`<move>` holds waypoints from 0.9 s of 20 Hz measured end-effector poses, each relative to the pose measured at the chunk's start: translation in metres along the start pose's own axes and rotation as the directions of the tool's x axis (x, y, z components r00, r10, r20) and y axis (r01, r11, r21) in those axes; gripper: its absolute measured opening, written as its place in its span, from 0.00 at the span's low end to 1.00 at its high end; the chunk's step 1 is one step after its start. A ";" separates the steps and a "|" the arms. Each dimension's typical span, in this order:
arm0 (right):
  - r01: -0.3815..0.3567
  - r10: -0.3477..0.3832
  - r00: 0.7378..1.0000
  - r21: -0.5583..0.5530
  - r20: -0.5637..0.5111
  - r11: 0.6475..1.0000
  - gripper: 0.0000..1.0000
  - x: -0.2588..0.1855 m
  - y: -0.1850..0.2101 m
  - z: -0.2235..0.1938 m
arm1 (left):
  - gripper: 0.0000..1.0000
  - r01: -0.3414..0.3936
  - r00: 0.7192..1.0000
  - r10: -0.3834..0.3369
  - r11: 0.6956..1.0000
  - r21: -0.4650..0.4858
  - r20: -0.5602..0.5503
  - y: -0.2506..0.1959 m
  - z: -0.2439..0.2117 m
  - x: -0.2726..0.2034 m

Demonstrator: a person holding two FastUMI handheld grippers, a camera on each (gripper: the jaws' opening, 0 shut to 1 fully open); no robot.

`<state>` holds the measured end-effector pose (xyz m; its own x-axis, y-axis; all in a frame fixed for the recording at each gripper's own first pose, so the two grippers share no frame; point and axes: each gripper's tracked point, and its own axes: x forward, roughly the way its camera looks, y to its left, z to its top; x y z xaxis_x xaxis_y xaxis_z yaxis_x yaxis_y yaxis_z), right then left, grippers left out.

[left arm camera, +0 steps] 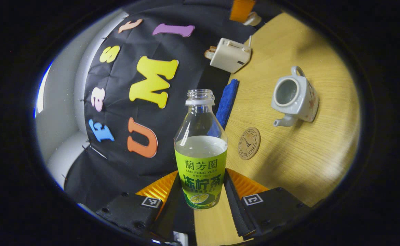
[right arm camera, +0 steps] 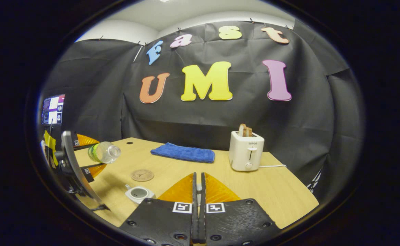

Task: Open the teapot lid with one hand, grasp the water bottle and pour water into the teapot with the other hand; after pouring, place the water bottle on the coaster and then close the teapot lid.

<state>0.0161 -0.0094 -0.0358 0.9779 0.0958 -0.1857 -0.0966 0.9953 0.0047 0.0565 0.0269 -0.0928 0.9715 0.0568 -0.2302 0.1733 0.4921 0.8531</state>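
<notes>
Black-cloth booth, wooden table across the lower half of the right gripper view; blue towel and white toaster at the back edge, small monitor at far left. Left gripper at bottom centre of the left gripper view, fingers closed against both sides of the water bottle, gripping the labelled lower body; bottle uncapped, water level about at the top of the label. In the right gripper view the same bottle shows at left, tipped nearly horizontal with its mouth pointing right, above the table. Teapot at right of the left gripper view, lid off, open mouth visible, spout toward the coaster, which sits centre frame, near the pot but apart from it. Right gripper at bottom centre of its view, fingers pressed together with only a thin slit; something small may be pinched there, probably the lid, can't confirm. Step judged: lid open, bottle grasped and tilting, pour about to start or underway; no stream visible. Next move needs the bottle mouth brought over the teapot opening, controlled tilt, then upright onto the coaster.
</notes>
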 end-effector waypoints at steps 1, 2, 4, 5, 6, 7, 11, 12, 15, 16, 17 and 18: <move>-0.005 0.005 1.000 -0.001 0.000 1.000 0.00 0.001 0.004 0.001 | 0.71 -0.003 1.000 0.003 0.998 -0.067 -0.003 0.004 -0.004 0.003; -0.010 0.010 1.000 -0.001 0.000 1.000 0.00 0.001 0.008 0.002 | 0.68 -0.009 1.000 0.008 0.992 -0.130 -0.008 0.007 -0.008 0.003; -0.017 0.017 1.000 -0.001 -0.003 1.000 0.01 0.002 0.014 0.003 | 0.72 -0.010 1.000 0.009 0.968 -0.250 -0.006 0.011 -0.010 0.006; -0.020 0.020 1.000 0.002 -0.005 1.000 0.01 0.002 0.016 0.004 | 0.71 -0.004 1.000 0.006 0.950 -0.313 0.004 0.013 -0.008 0.006; -0.019 0.020 1.000 0.006 -0.005 1.000 0.00 0.002 0.017 0.005 | 0.71 0.005 1.000 0.000 0.928 -0.374 0.015 0.014 -0.006 0.009; -0.022 0.022 1.000 0.012 -0.005 1.000 0.00 0.002 0.019 0.005 | 0.72 0.015 1.000 -0.003 0.904 -0.428 0.030 0.016 -0.002 0.011; -0.022 0.023 1.000 0.015 -0.008 1.000 0.01 0.003 0.022 0.005 | 0.72 0.087 0.995 -0.037 0.804 -0.588 0.097 0.014 0.020 0.028; -0.022 0.022 1.000 0.016 -0.008 1.000 0.01 0.004 0.023 0.006 | 0.72 0.103 0.993 -0.044 0.784 -0.612 0.111 0.012 0.027 0.033; -0.015 0.015 1.000 0.017 -0.012 1.000 0.01 0.006 0.021 0.004 | 0.72 0.151 0.987 -0.068 0.728 -0.669 0.148 0.006 0.041 0.047; -0.014 0.014 1.000 0.019 -0.015 1.000 0.01 0.007 0.020 0.004 | 0.72 0.167 0.984 -0.076 0.700 -0.694 0.160 0.004 0.046 0.052; -0.012 0.012 1.000 0.021 -0.017 1.000 0.01 0.008 0.018 0.003 | 0.72 0.181 0.982 -0.082 0.670 -0.720 0.170 0.002 0.051 0.056; -0.010 0.011 1.000 0.024 -0.019 1.000 0.01 0.010 0.017 0.003 | 0.72 0.189 0.981 -0.082 0.641 -0.744 0.179 0.000 0.054 0.061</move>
<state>0.0247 0.0088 -0.0347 0.9731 0.1061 -0.2044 -0.1020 0.9943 0.0306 0.1250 -0.0162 -0.0814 0.9673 -0.1395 -0.2117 0.1742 0.9724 0.1551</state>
